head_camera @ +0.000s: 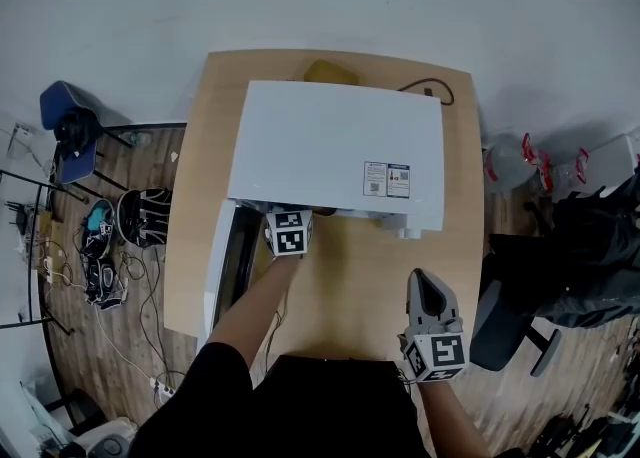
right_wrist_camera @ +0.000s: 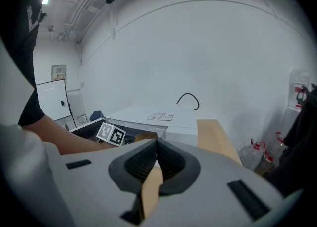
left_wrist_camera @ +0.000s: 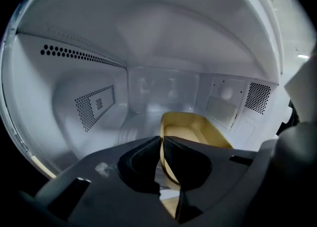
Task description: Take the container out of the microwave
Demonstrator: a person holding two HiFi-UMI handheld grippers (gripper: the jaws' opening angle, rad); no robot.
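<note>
Inside the white microwave (head_camera: 340, 151), a shallow yellow container (left_wrist_camera: 195, 127) rests on the cavity floor. My left gripper (left_wrist_camera: 162, 141) reaches into the cavity with its jaws shut on the container's near wall. From the head view only its marker cube (head_camera: 289, 231) shows at the oven's mouth, and the container is hidden. The microwave door (head_camera: 222, 268) hangs open to the left. My right gripper (head_camera: 424, 284) hovers over the wooden table (head_camera: 350, 286) in front of the oven, to the right, shut with nothing between its fingers.
A black cable (head_camera: 428, 92) and a yellowish object (head_camera: 330, 71) lie behind the microwave. A blue chair (head_camera: 62, 126) and shoes (head_camera: 105, 271) are on the floor at left. A dark office chair (head_camera: 560, 266) and water bottles (head_camera: 528, 161) stand at right.
</note>
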